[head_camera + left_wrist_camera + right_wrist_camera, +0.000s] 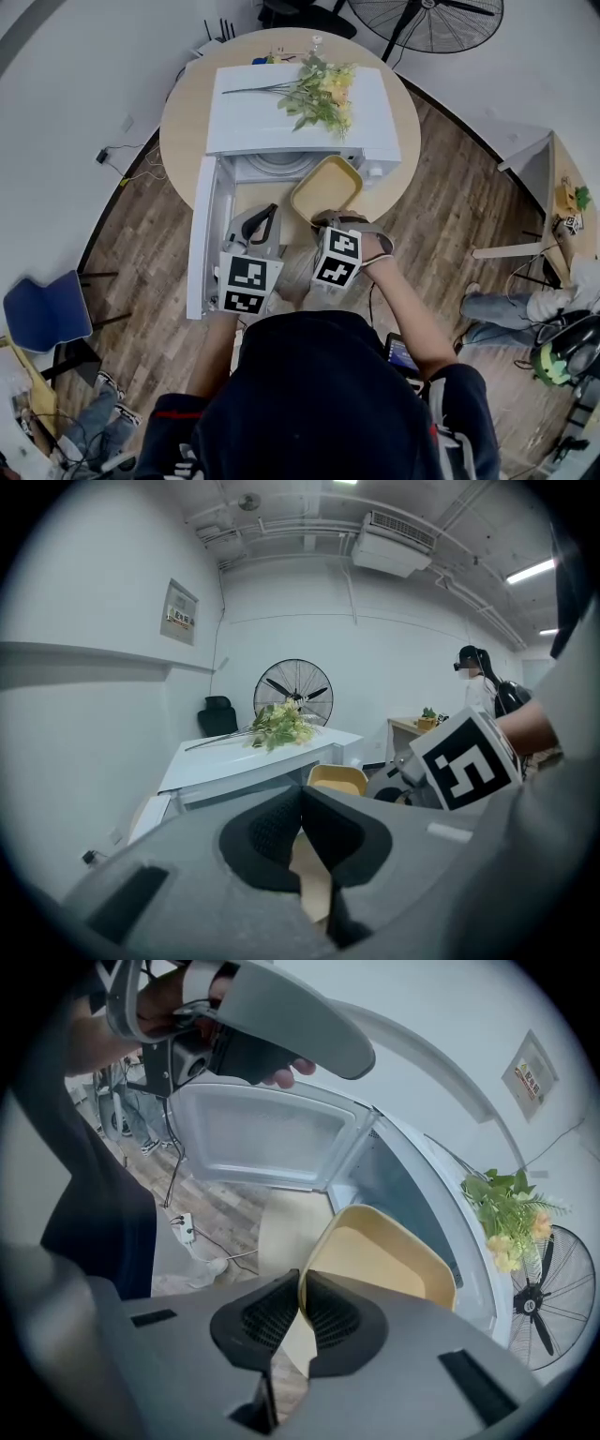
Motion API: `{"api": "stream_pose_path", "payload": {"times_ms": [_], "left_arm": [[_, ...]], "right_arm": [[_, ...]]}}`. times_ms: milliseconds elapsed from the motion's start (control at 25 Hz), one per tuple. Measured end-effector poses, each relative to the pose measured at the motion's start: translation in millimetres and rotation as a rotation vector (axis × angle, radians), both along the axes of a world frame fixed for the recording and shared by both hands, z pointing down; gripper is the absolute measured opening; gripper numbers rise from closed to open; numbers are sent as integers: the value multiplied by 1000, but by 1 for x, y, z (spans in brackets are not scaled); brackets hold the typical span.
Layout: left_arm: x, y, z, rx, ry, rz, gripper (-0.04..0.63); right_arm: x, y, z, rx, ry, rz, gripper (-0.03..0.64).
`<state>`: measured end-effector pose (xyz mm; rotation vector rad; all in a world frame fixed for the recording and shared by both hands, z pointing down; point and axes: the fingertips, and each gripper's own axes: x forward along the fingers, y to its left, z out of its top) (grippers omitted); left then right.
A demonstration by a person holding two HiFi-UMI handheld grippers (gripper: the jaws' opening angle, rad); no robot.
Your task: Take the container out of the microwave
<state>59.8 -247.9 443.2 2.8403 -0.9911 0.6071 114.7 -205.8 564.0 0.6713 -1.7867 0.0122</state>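
Desk point(187, 122) carries the microwave point(281, 103), door open. Yellow container point(326, 187) is just outside the cavity. My right hand-held gripper point(300, 1283) pinches its near rim. I judge it light, stiff and slick, so the rim hold may pivot. Left hand-held gripper point(302, 803) is clenched, empty.

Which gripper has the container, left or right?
The right gripper: its jaws pinch the rim of the yellow container. The left gripper has its jaws together on nothing.

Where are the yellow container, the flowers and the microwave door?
yellow container point(326, 187): head view, inner bottom.
flowers point(323, 94): head view, middle of the bunch.
microwave door point(199, 244): head view, middle of the open panel.
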Motion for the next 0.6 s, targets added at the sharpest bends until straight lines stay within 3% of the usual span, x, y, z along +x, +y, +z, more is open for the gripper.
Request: {"api": "stream_pose_path", "payload": {"times_ms": [600], "left_arm": [[5, 6, 2, -3, -9, 16, 14]], "right_arm": [[-3, 11, -1, -19, 1, -13, 28]]}}
